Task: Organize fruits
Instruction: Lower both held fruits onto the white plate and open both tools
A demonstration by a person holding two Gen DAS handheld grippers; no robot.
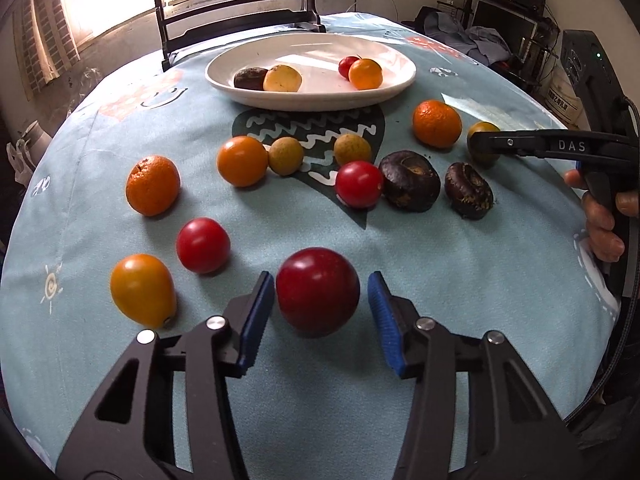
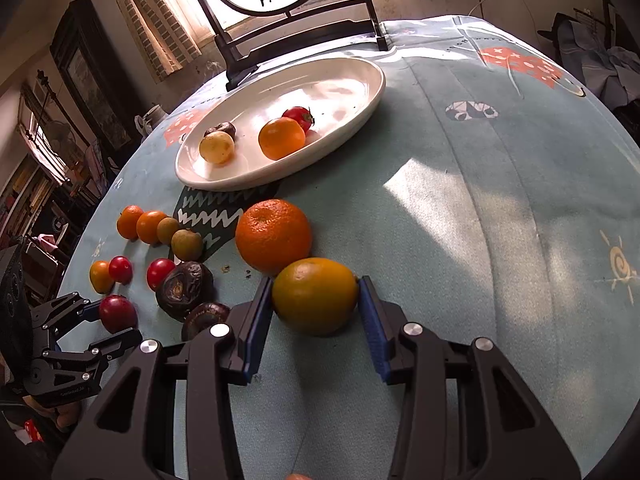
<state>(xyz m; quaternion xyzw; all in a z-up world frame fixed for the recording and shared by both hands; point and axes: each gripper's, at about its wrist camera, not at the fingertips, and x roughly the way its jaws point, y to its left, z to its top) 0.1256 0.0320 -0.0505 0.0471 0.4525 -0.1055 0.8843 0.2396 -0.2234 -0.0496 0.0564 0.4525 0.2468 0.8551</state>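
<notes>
Left gripper (image 1: 321,302) brackets the plum (image 1: 317,297), fingers open, not gripping; right gripper (image 2: 315,300) flanks the lemon (image 2: 315,295), barely touching; plate (image 1: 256,98) at 12 o'clock.

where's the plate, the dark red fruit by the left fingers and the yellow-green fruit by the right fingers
plate (image 1: 320,98), left wrist view, bare near rim
dark red fruit (image 1: 317,297), left wrist view, middle of its skin
yellow-green fruit (image 2: 315,295), right wrist view, middle of its skin

Two low wrist views, sharing plate (image 1: 308,100)
</notes>
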